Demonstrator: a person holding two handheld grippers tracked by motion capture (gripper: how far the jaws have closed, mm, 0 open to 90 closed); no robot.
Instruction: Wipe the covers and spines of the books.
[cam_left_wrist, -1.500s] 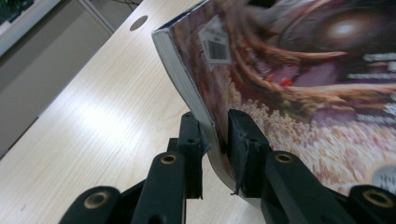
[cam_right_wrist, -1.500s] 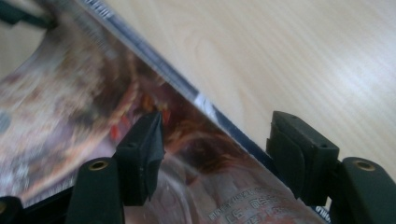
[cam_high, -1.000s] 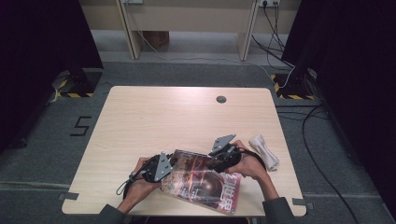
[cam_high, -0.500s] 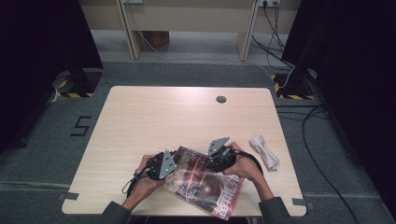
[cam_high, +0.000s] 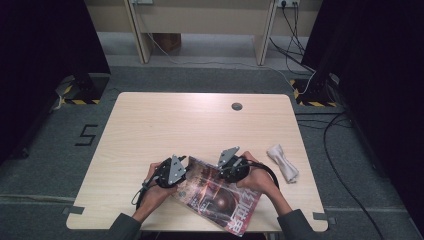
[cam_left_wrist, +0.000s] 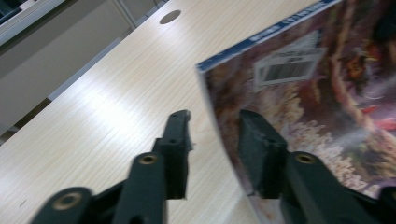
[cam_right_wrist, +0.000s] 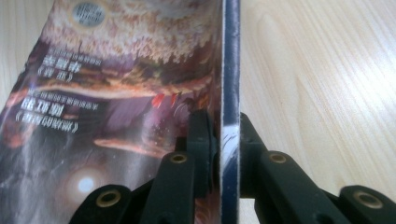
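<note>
A glossy magazine (cam_high: 215, 196) with a dark red and brown cover lies tilted near the table's front edge. My right gripper (cam_high: 226, 169) is at its far right edge. In the right gripper view that gripper (cam_right_wrist: 223, 122) is shut on the magazine's (cam_right_wrist: 121, 84) blue spine edge, one jaw on each side. My left gripper (cam_high: 183, 170) is at the magazine's left corner. In the left gripper view it (cam_left_wrist: 215, 119) stands open, with the magazine's (cam_left_wrist: 317, 88) edge between the jaws: one jaw over the cover, the other over the bare table.
A crumpled white cloth (cam_high: 283, 162) lies on the light wood table (cam_high: 200, 125) to the right of my right hand. A round cable hole (cam_high: 237, 106) sits at the back of the table. Cables run across the grey floor beyond.
Both hands have shifted slightly. The right gripper and the magazine have moved a little to the left, and the left gripper has closed in on the magazine's corner.
</note>
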